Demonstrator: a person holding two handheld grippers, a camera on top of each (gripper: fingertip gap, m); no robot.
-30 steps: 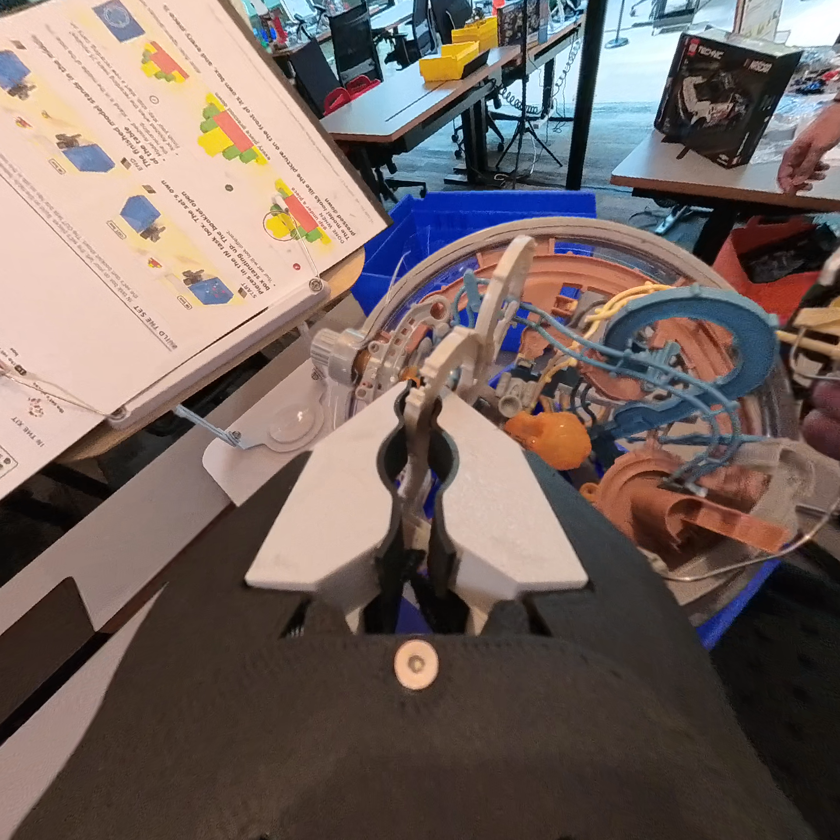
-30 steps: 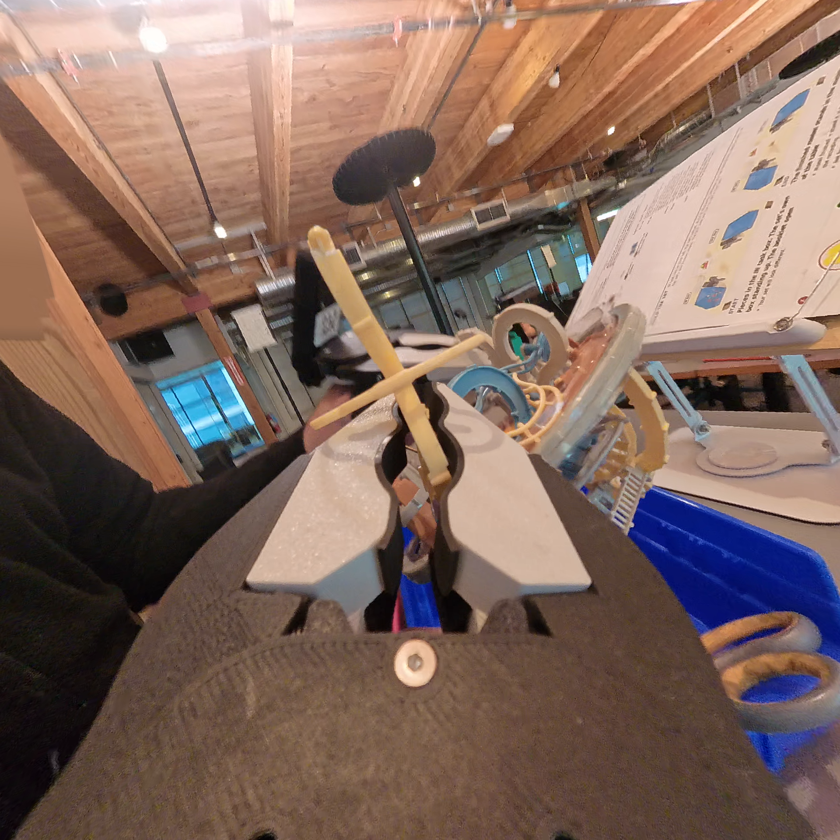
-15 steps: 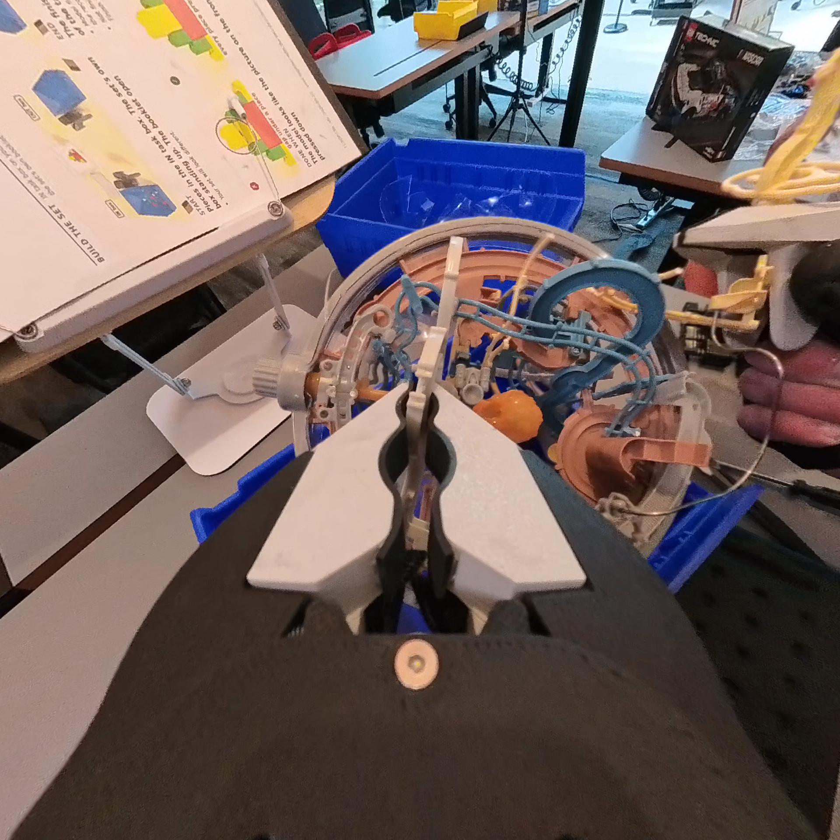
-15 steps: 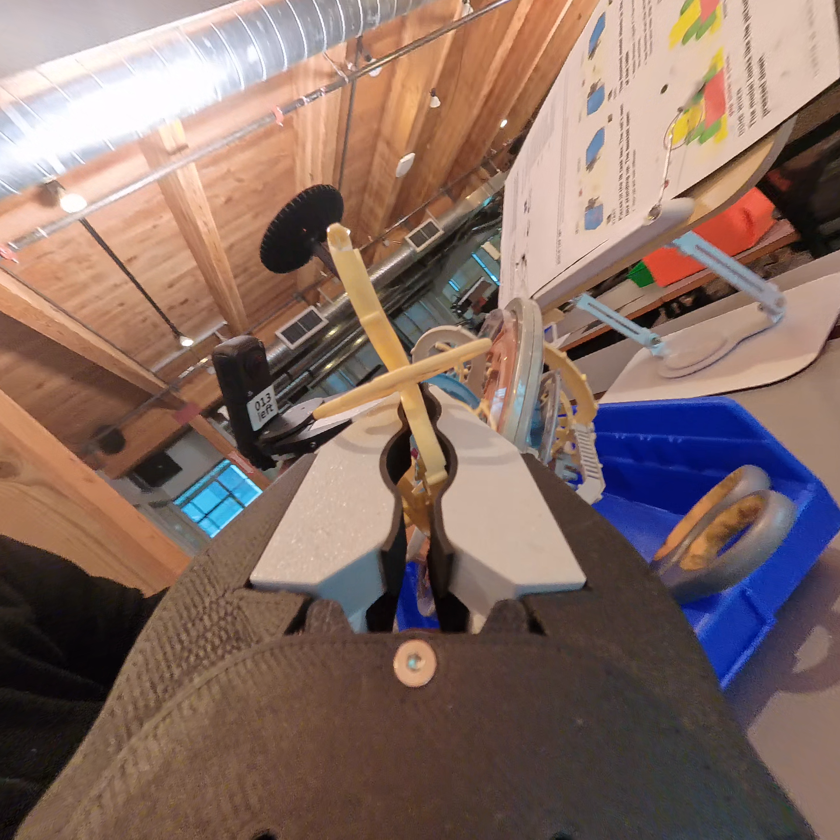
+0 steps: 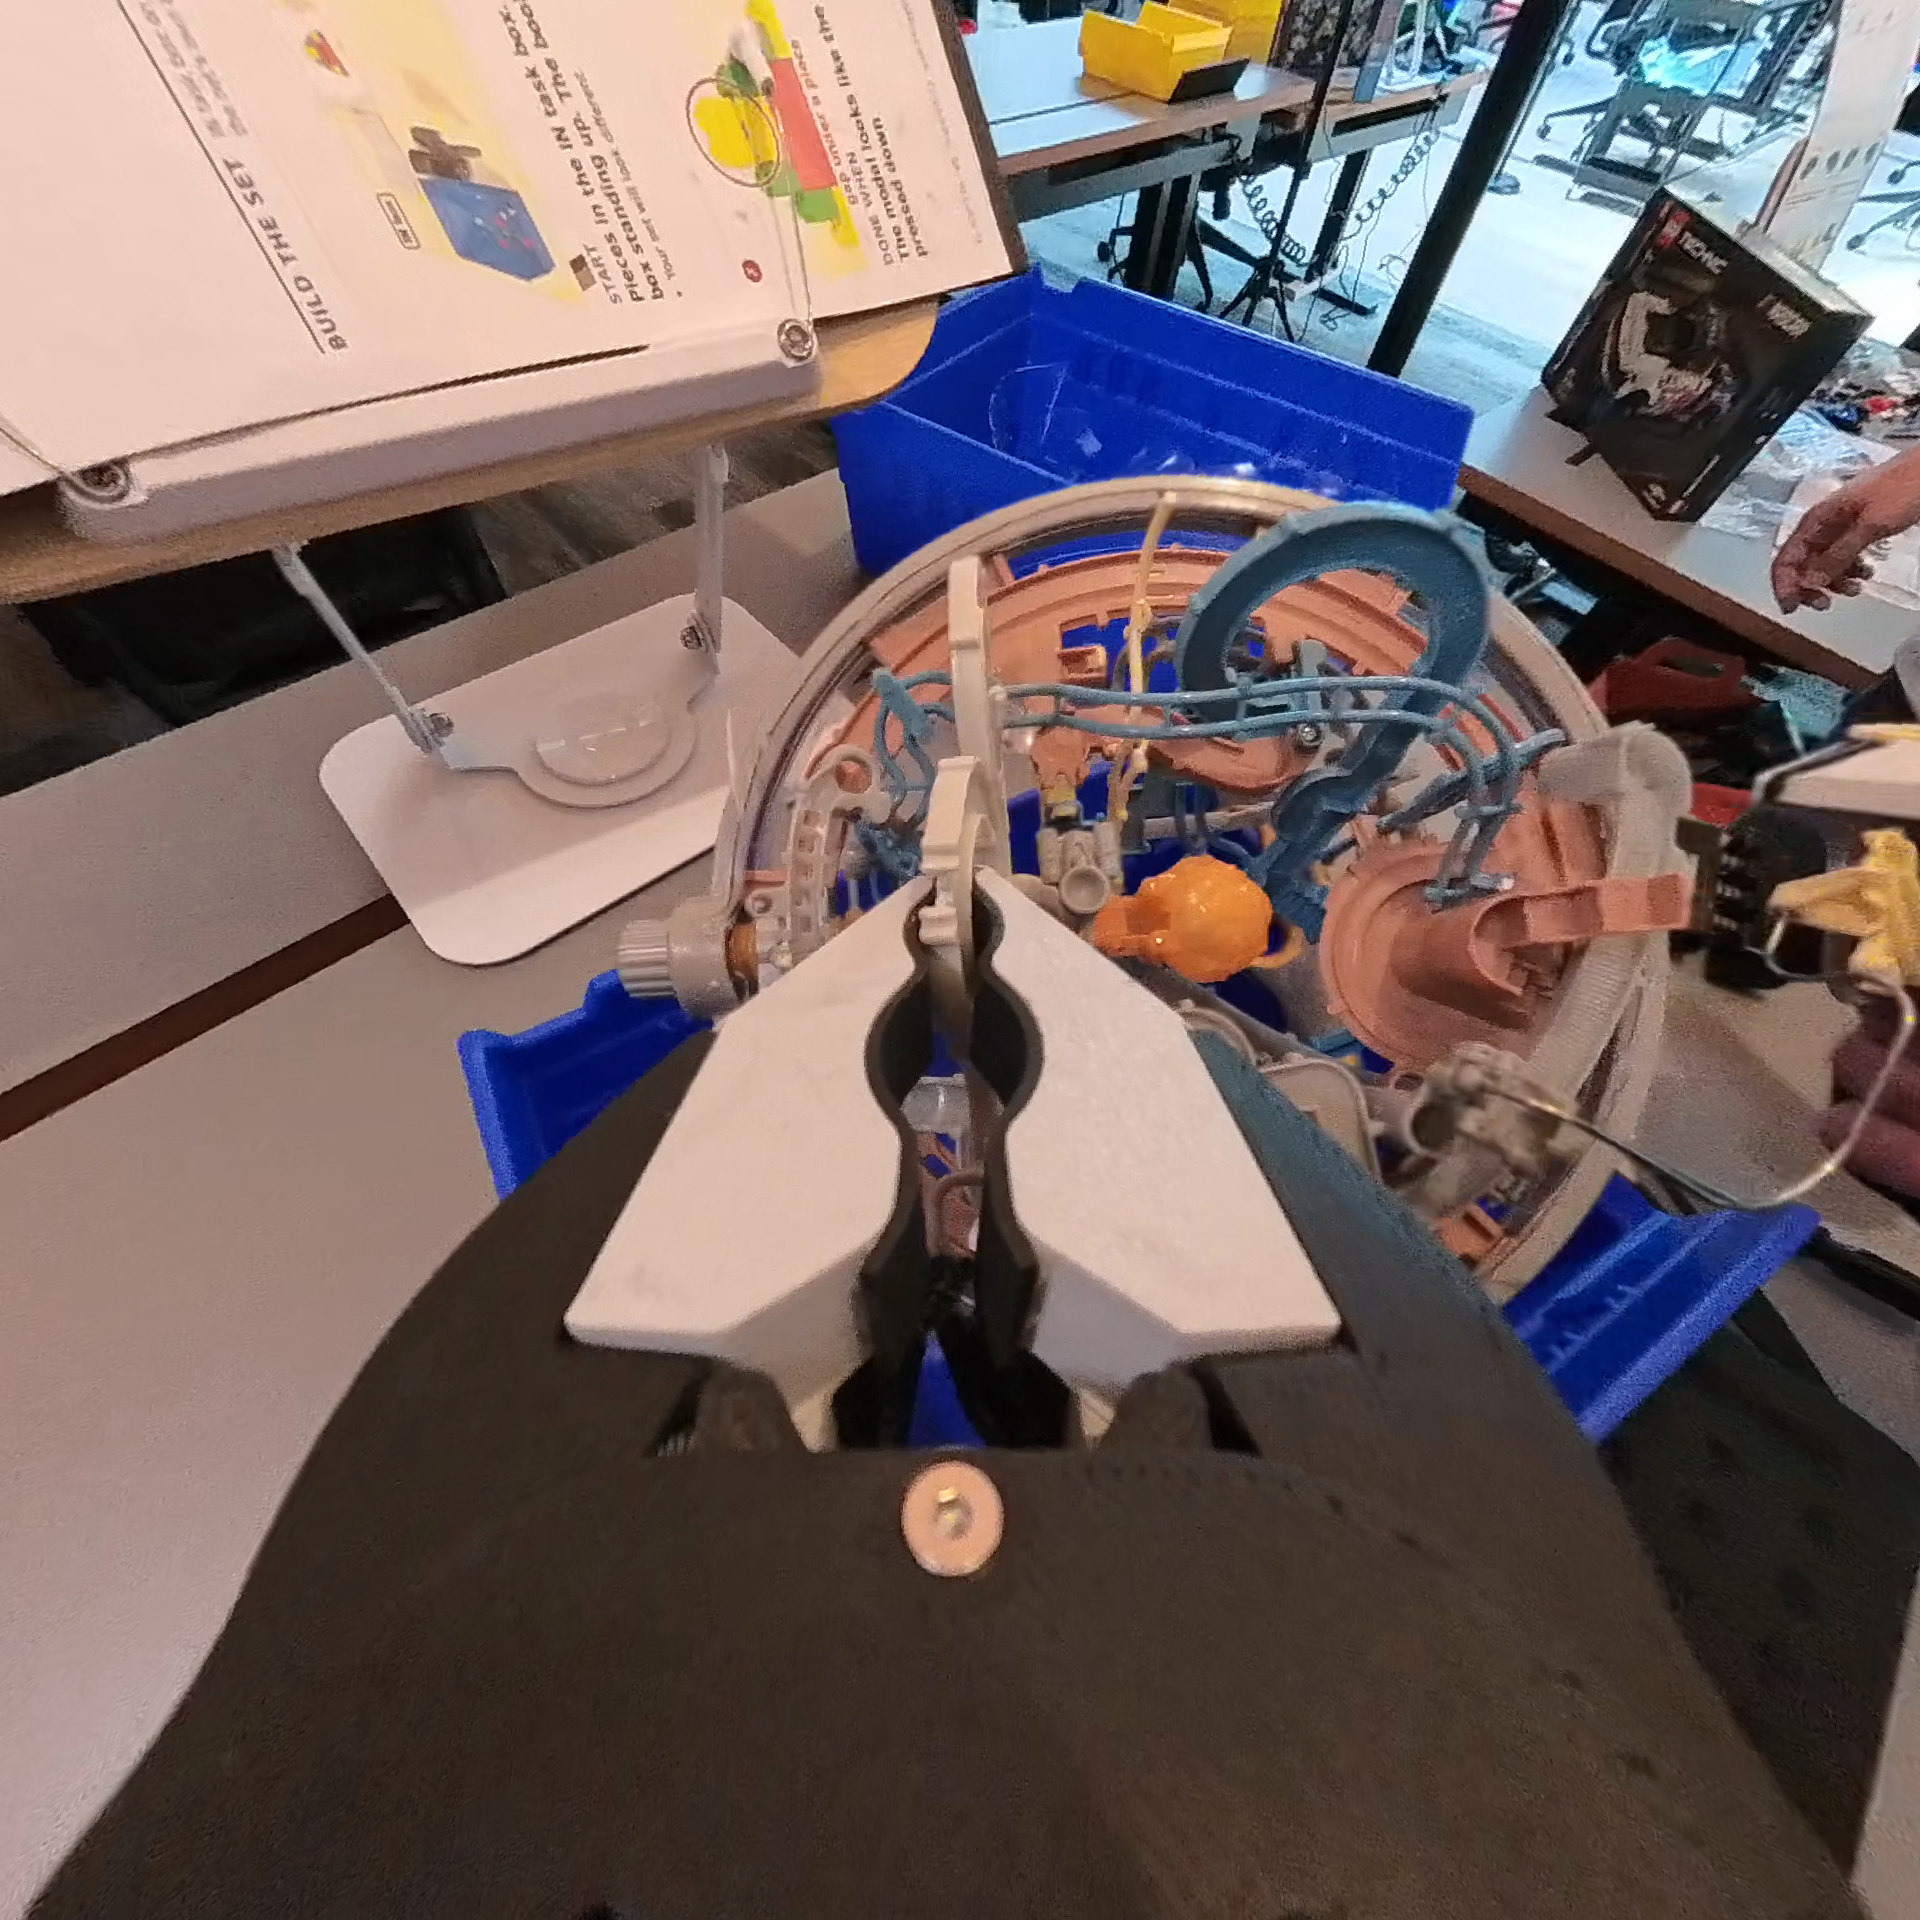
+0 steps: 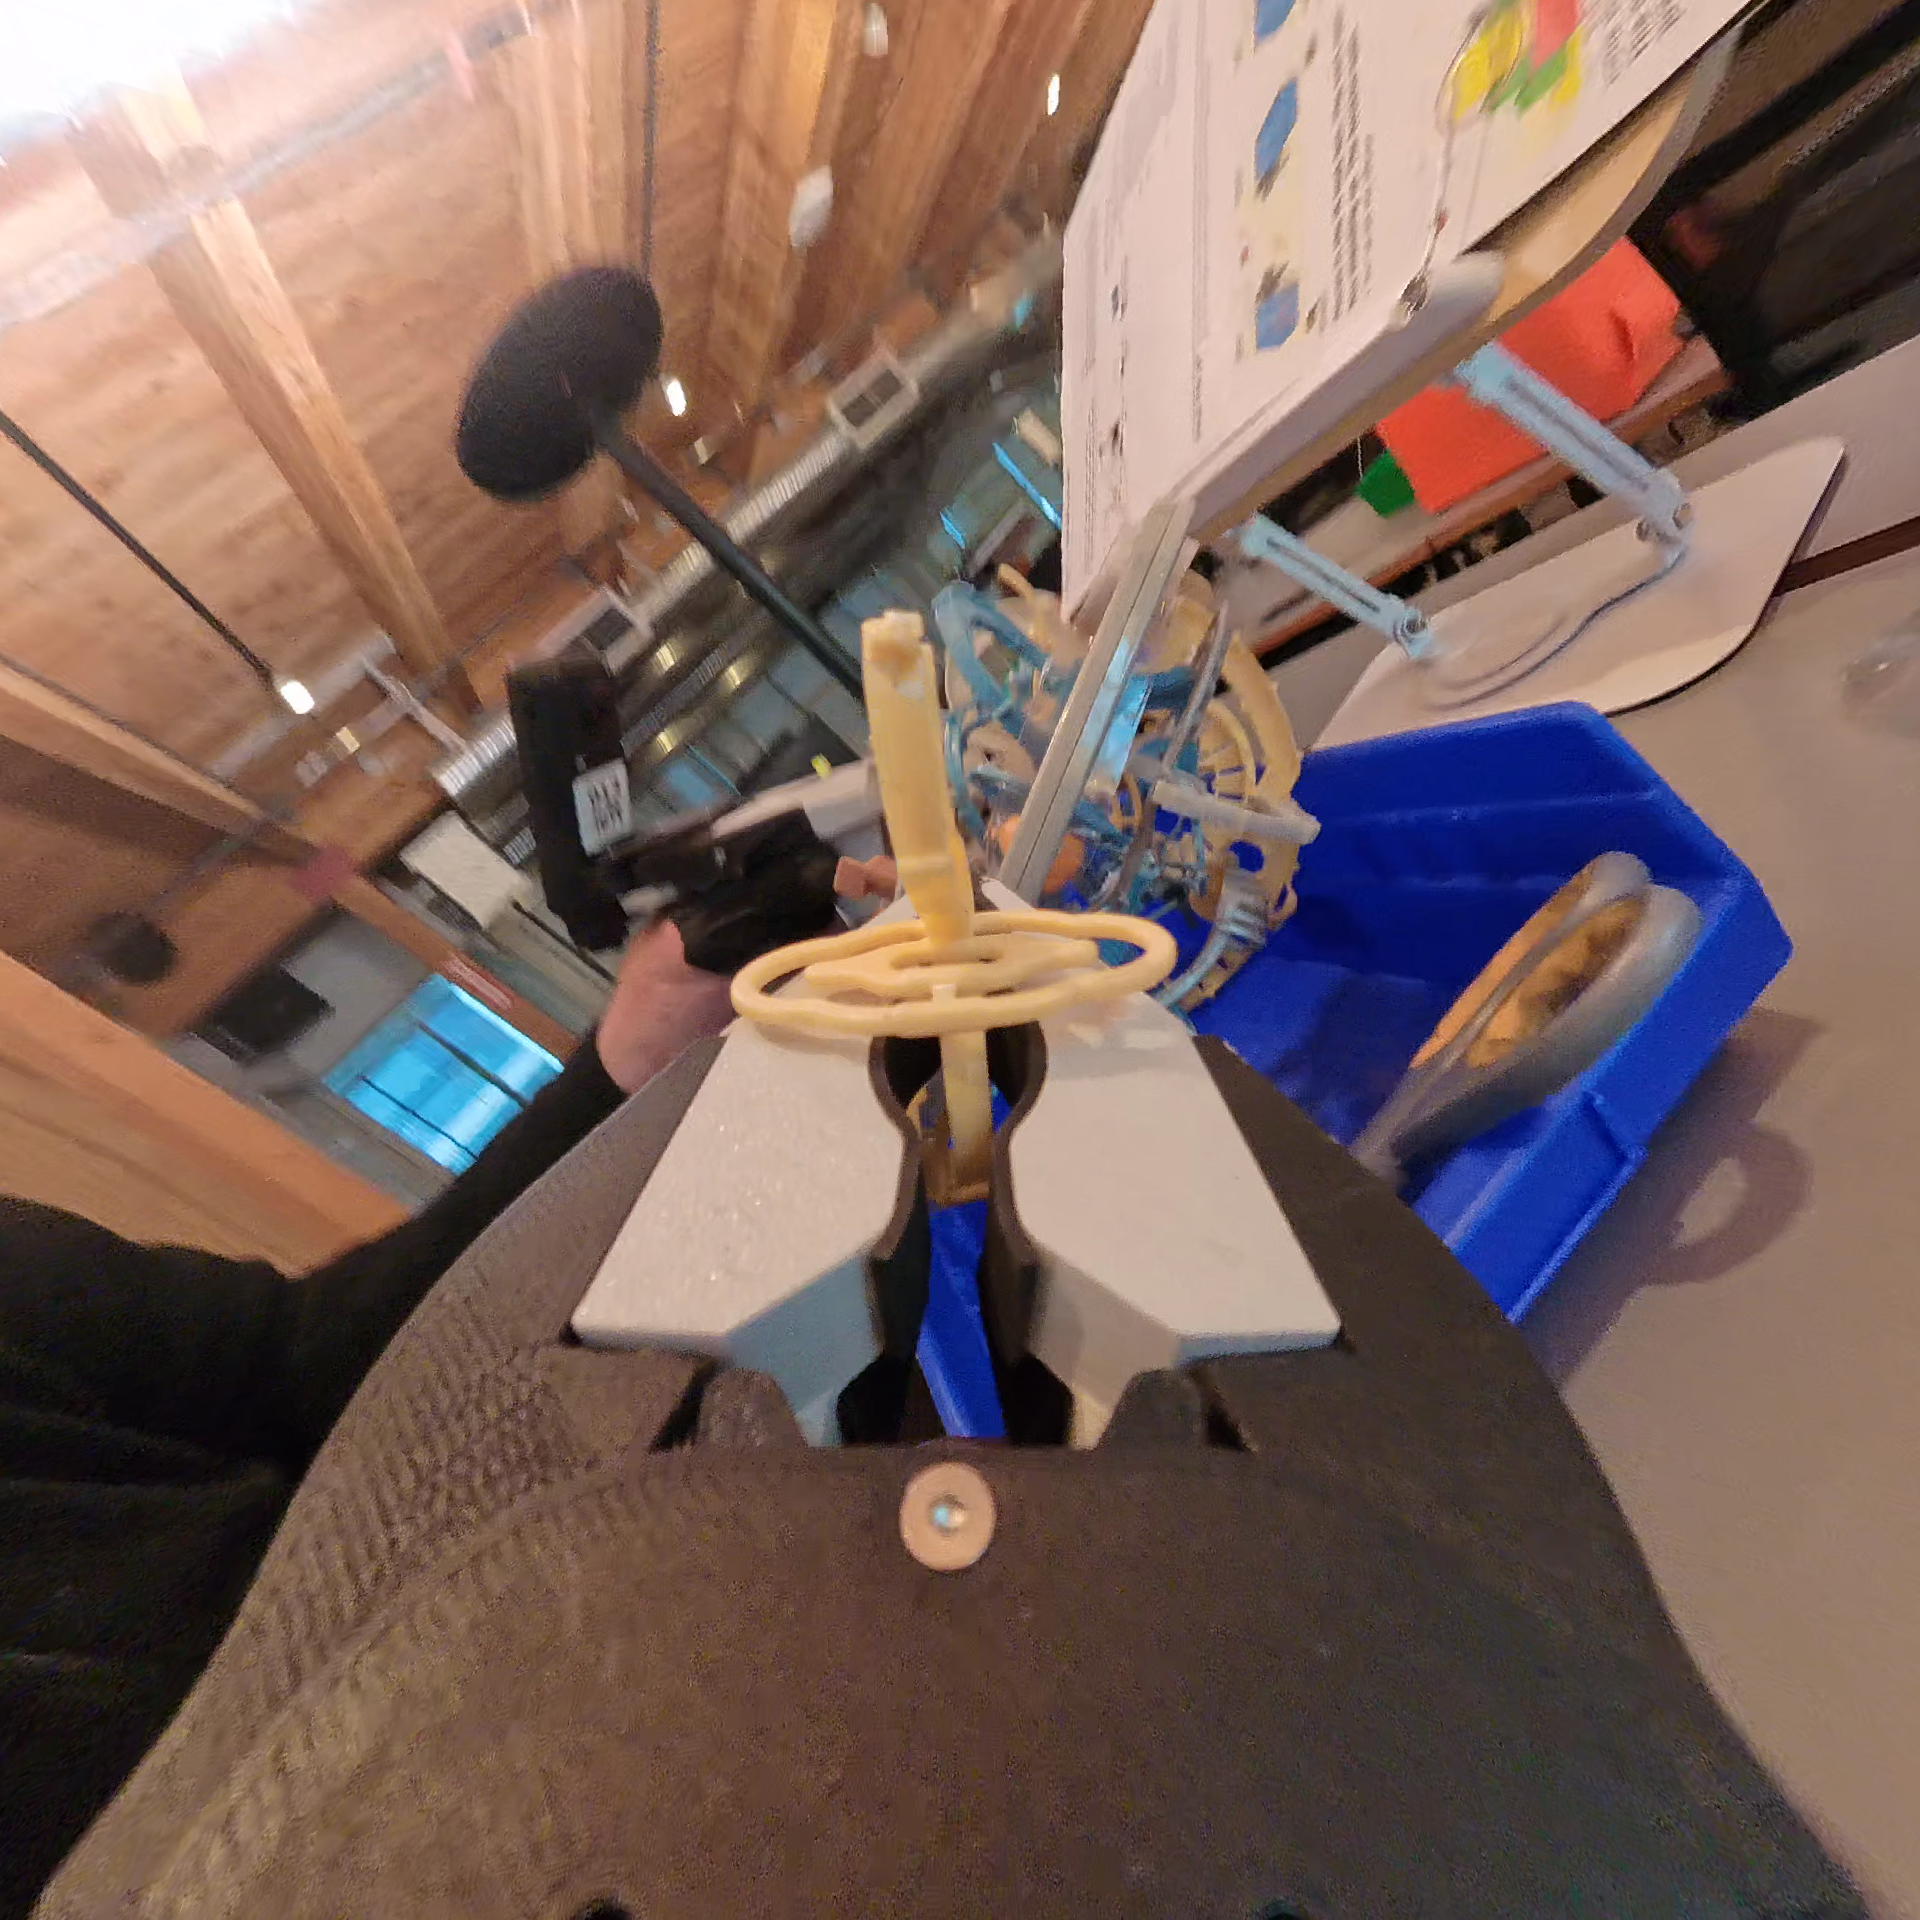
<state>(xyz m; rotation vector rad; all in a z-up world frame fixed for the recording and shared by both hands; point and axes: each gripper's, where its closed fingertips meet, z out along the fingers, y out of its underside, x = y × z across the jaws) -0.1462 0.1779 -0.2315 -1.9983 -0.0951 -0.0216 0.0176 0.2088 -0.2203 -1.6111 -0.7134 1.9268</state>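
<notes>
My left gripper is shut on a white curved strip of a ball-shaped maze puzzle. The puzzle has a clear shell with blue, salmon, orange and grey tracks inside, and I hold it above a blue bin. My right gripper is shut on a cream plastic track piece with flat loops, held upright. The puzzle also shows in the right wrist view, just beyond that piece and over the blue bin. The right gripper's tip with the cream piece shows at the right edge of the left wrist view.
An instruction sheet on a white tilted stand stands on the grey table, left of the bins. A second blue bin sits behind. A grey ring part lies in the near bin. A black box and a person's hand are at a far table.
The left gripper has pulled back and tilted down with the puzzle, so the stand's base shows. The right gripper has tilted down towards the bin and turned, so the cream piece's loops now lie flat.
</notes>
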